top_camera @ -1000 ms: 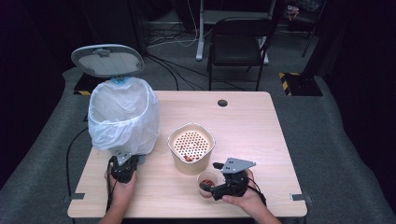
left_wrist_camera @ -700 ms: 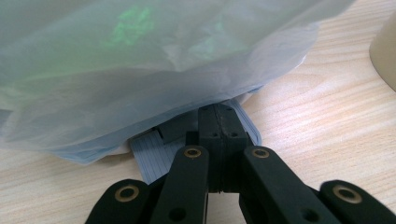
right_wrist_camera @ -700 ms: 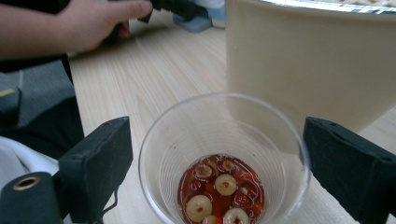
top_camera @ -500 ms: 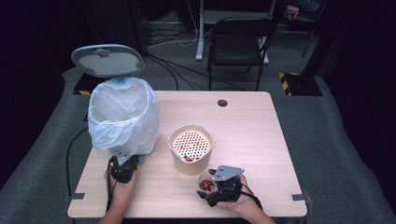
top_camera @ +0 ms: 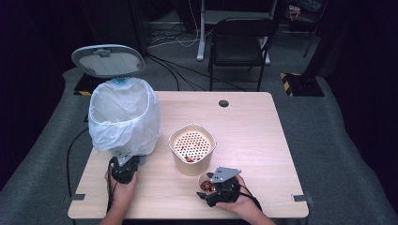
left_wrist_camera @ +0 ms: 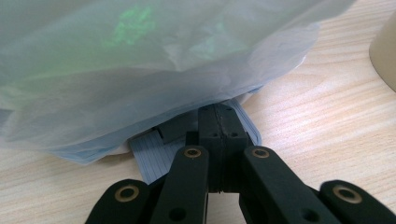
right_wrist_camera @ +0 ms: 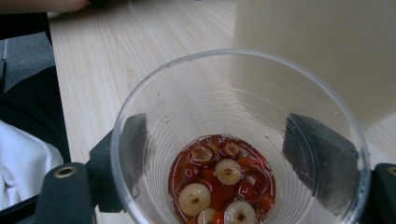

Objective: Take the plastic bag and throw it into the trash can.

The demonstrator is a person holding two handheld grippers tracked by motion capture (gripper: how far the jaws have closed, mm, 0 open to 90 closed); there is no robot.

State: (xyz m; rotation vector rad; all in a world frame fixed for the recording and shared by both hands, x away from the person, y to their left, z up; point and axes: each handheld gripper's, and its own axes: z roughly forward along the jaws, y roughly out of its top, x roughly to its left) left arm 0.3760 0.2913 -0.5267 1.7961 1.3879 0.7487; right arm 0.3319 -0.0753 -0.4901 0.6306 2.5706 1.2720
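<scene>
A clear plastic cup (top_camera: pixel 204 182) (right_wrist_camera: pixel 233 112) stands near the table's front edge, holding red fruit pieces and pale round ones (right_wrist_camera: pixel 224 186) in red liquid. My right gripper (top_camera: pixel 207 187) (right_wrist_camera: pixel 226 151) has its jaws on either side of the cup. They have just been closing, and the pads (right_wrist_camera: pixel 133 144) sit against its wall. My left gripper (top_camera: pixel 123 159) (left_wrist_camera: pixel 218 116) is shut with nothing between its jaws. Its tips rest at the foot of the bin, on a ribbed pale blue pedal (left_wrist_camera: pixel 149 156).
The bin, lined with a white bag (top_camera: pixel 124 117) (left_wrist_camera: pixel 140 60), stands at the left with its grey lid (top_camera: pixel 108 61) raised. A beige pot with a perforated insert (top_camera: pixel 174 154) (right_wrist_camera: pixel 317 56) sits just behind the cup. A black chair (top_camera: pixel 239 37) stands beyond the table.
My right gripper has come down and to the left, and its jaws now straddle the cup and have narrowed on it. The left gripper has stayed in place.
</scene>
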